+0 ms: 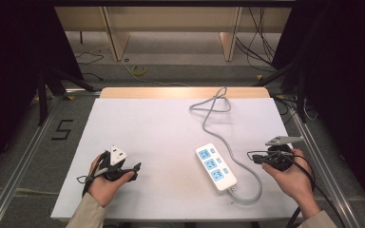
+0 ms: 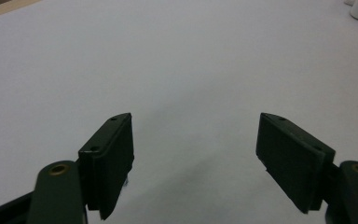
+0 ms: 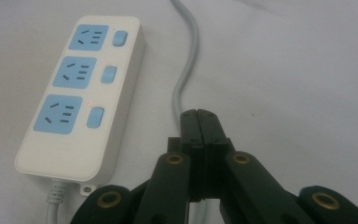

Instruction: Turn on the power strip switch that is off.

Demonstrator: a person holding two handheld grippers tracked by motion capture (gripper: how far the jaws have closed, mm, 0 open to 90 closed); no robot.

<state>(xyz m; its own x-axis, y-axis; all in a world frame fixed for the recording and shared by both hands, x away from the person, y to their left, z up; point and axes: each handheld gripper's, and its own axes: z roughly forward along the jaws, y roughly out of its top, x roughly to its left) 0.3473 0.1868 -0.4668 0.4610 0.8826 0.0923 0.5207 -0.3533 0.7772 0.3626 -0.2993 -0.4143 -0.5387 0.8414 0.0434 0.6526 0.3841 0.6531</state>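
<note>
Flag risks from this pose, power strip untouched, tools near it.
1. The right tool, shut, sits over the grey cable; it could snag or drag it.
2. The white three-socket power strip lies loose on the white table; a nudge may slide it.
3. The left tool is open, far away.

White power strip (image 1: 216, 167) flat on table, 3 blue sockets up, grey cord (image 1: 209, 111) looping away.

The high view looks forward and down over the whole white table (image 1: 161, 137). Both gripper views sit low, close to it; the right shares the power strip (image 3: 81, 93), the left perhaps its corner.
</note>
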